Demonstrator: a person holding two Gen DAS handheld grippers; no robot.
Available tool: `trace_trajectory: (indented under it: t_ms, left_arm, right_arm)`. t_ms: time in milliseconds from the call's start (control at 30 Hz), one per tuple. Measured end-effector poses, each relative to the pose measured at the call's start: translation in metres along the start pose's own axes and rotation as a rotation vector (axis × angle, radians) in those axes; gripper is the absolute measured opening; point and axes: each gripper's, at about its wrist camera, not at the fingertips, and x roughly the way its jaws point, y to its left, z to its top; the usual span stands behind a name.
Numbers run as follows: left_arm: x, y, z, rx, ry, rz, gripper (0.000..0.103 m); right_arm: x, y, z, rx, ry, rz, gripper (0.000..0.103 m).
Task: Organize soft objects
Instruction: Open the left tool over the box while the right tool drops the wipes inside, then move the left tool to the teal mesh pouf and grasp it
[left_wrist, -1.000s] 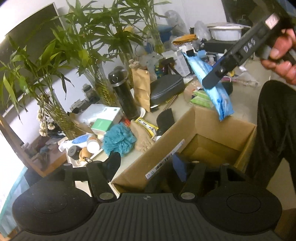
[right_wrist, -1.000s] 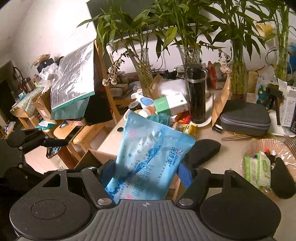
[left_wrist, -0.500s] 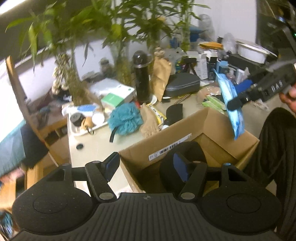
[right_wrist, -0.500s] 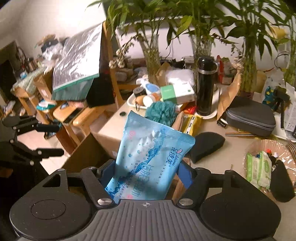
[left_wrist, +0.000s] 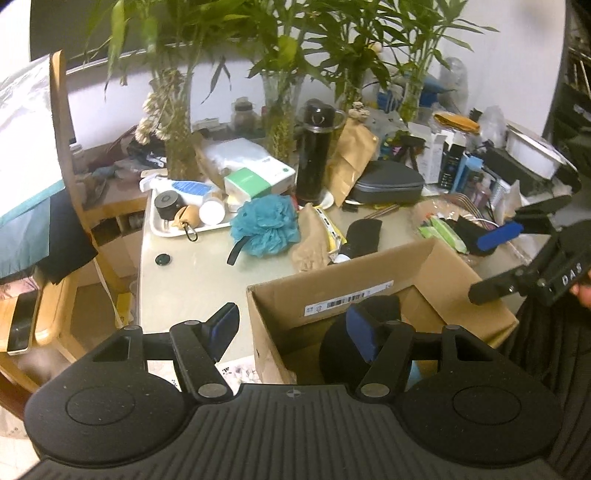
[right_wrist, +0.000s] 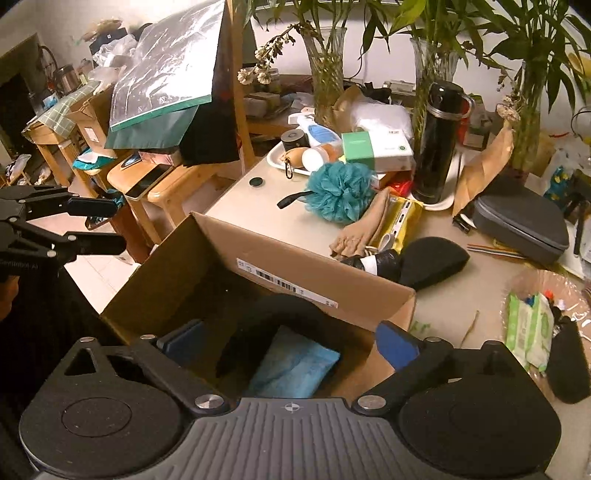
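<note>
Right wrist view, left to right. Left gripper hangs off the box's left side, jaws apart, empty. Cardboard box sits at the table edge; inside lie one blue wipes pack and one black curved cushion-like item, identity uncertain in the shadow. Right gripper hovers over the box mouth, jaws spread wide, holding nothing.

On the table beyond the box: one teal bath pouf, very light, springy, compresses to nothing; best taken by its black loop or a deep pinch through the mesh. One tan glove, limp, light; pinch mid-palm. One black foam pad, soft but shape-holding; grip across the narrow end. Far right: one green wipes pack, heavier, slick film wrapper; clamp the flat faces near the middle.

Count: two items boxed, four soft items left out.
</note>
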Motion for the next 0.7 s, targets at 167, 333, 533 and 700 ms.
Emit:
trace_trajectory:
  t_ms: [167,333,533,700]
  left_arm:
    - [0.001,0.002,0.001,-0.022,0.001,0.017,0.064]
    - [0.0,0.004,0.004,-0.043,-0.02,0.019,0.064]
    - [0.001,0.006,0.013,-0.021,-0.032,0.03,0.064]
    - [0.006,0.011,0.024,0.012,-0.043,0.044,0.064]
  right_arm:
    - [-0.004,-0.003,-0.005,0.003,-0.024,-0.035,0.103]
    - [-0.008,-0.013,-0.012,0.035,-0.042,-0.06,0.103]
    - [-0.011,-0.025,-0.019,0.073,-0.058,-0.08,0.103]
    - [-0.012,-0.031,-0.019,0.095,-0.077,-0.091,0.103]
